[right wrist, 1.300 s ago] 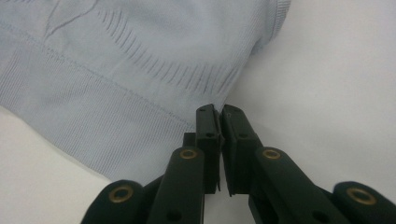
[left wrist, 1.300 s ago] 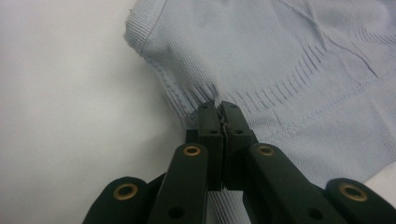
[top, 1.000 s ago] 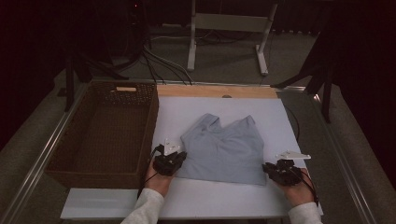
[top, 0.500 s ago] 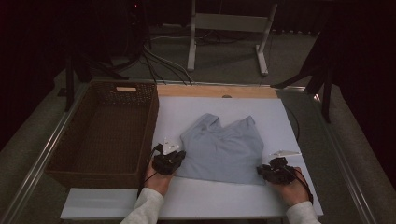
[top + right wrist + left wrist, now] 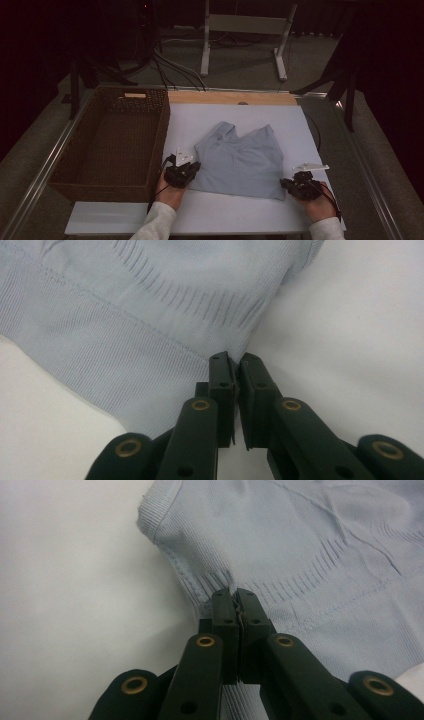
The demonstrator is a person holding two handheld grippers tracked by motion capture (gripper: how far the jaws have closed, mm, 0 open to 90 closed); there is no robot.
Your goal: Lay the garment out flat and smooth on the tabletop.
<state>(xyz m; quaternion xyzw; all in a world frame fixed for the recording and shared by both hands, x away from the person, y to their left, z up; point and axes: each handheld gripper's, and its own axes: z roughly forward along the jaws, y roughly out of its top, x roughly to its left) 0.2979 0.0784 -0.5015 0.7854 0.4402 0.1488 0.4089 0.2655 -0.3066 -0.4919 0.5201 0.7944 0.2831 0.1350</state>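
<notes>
A light blue sleeveless knit top (image 5: 240, 160) lies flat on the white table top (image 5: 210, 215), neck away from me. My left gripper (image 5: 195, 168) is at its near left corner. In the left gripper view the jaws (image 5: 234, 594) are shut on the ribbed hem of the top (image 5: 300, 540). My right gripper (image 5: 284, 184) is at the near right corner. Its jaws (image 5: 234, 361) have just closed, and they pinch the side edge of the top (image 5: 125, 315) with barely a slit between them.
A brown wicker basket (image 5: 164, 125) stands on the left, its right wall close to my left hand. A wooden strip (image 5: 230, 97) runs along the table's far edge. Beyond it are cables and a metal stand (image 5: 245, 25) on the floor.
My right hand has shifted slightly left onto the top's near right corner. The left hand and the top have stayed put.
</notes>
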